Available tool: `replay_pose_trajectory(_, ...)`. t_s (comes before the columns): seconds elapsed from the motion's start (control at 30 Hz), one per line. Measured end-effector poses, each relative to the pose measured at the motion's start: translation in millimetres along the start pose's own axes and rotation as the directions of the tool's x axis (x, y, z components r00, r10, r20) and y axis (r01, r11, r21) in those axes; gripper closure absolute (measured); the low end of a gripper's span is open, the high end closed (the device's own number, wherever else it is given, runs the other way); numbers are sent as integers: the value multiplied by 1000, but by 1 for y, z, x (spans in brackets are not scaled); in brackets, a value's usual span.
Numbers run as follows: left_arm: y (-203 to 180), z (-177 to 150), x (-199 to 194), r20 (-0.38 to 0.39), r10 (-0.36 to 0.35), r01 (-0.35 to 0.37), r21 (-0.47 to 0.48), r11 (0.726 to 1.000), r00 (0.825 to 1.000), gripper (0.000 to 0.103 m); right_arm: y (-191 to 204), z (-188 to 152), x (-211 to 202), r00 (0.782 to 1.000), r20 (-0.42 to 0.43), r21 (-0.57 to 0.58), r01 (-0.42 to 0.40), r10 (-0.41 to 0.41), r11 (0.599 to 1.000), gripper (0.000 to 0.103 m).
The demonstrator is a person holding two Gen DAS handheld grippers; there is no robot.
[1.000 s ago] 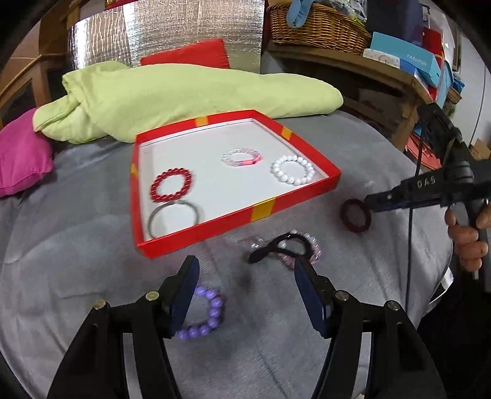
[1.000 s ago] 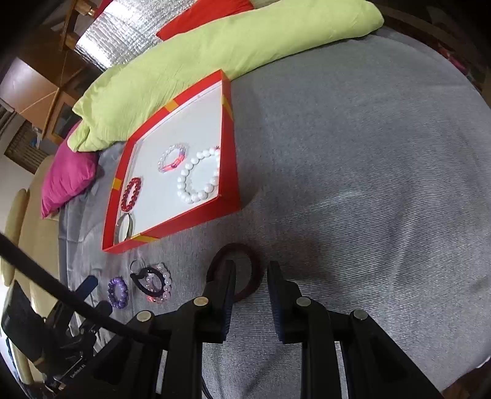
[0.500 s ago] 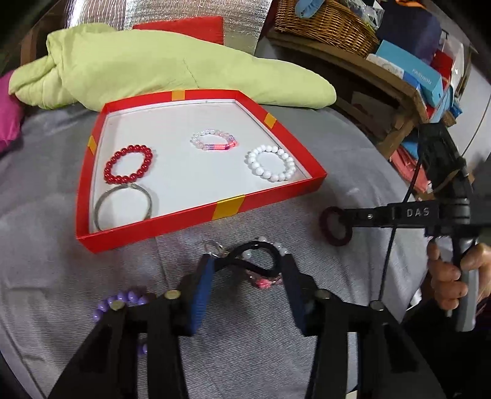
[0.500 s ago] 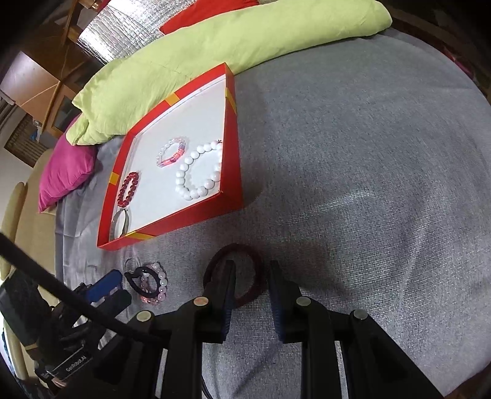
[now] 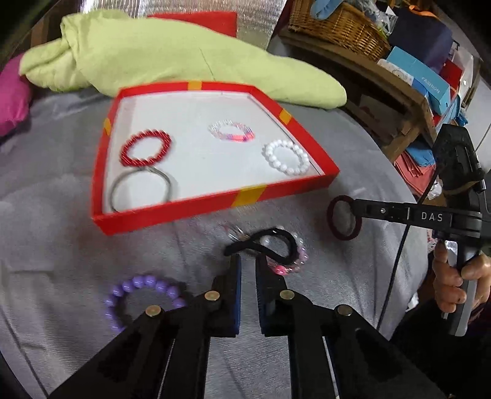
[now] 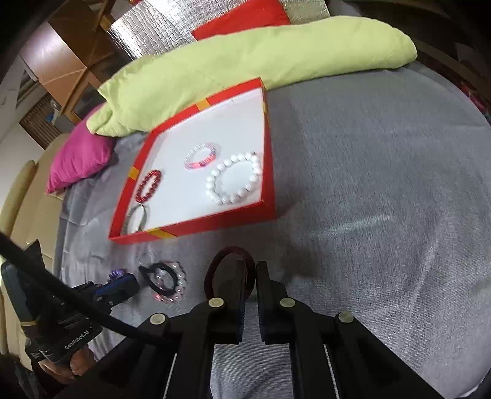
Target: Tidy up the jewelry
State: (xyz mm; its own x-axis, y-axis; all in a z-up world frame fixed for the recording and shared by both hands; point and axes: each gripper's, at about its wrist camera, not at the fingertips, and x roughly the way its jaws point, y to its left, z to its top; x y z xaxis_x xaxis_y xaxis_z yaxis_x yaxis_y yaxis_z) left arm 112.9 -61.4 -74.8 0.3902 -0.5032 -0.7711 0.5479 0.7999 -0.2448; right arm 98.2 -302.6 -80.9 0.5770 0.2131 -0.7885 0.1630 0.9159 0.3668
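A red tray (image 5: 172,211) (image 6: 196,228) holds a red bead bracelet (image 5: 145,148), a metal bangle (image 5: 139,190), a pink-clear bracelet (image 5: 231,131) and a white pearl bracelet (image 5: 287,156) (image 6: 234,179). On the grey cloth in front lie a black hair tie (image 5: 264,242) over a pink bead bracelet (image 5: 291,261), and a purple bead bracelet (image 5: 141,294). My left gripper (image 5: 248,261) is shut on the black hair tie's end. My right gripper (image 6: 250,270) is shut on a dark red hair tie (image 6: 228,270) (image 5: 343,218).
A green quilt (image 5: 172,52) and a pink cushion (image 6: 81,156) lie behind the tray. A wooden shelf with a wicker basket (image 5: 334,21) and boxes stands at the right. The grey cloth (image 6: 383,190) stretches wide to the right of the tray.
My left gripper moved forward over the black hair tie and closed on its end. My right gripper stayed shut on the dark red hair tie and shifted little.
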Motion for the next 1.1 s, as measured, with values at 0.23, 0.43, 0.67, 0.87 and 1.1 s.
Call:
replay_pose_trajectory(0.23, 9, 5, -2, 26, 0, 2, -63, 998, 1000, 52, 2, -1, 6, 1000, -18, 4, 9, -9, 1000, 96)
replay_pose_trajectory(0.43, 9, 16, 13, 37, -50, 55, -130, 990, 998, 47, 1, -3, 8, 1000, -27, 3, 16, -15, 1000, 96)
replay_pose_trajectory(0.67, 7, 14, 32, -14, -52, 49, -149, 988, 999, 89, 3, -3, 8, 1000, -27, -6, 15, -15, 1000, 96)
replay_pose_trajectory(0.87, 2, 16, -4, 104, -93, 102, -91, 991, 990, 91, 2, -1, -5, 1000, 18, -2, -14, 14, 1000, 96)
replay_pose_trajectory(1.1, 8, 23, -42, 236, -151, 173, -75, 982, 960, 91, 12, 1, -24, 992, 104, -25, -76, 78, 997, 96)
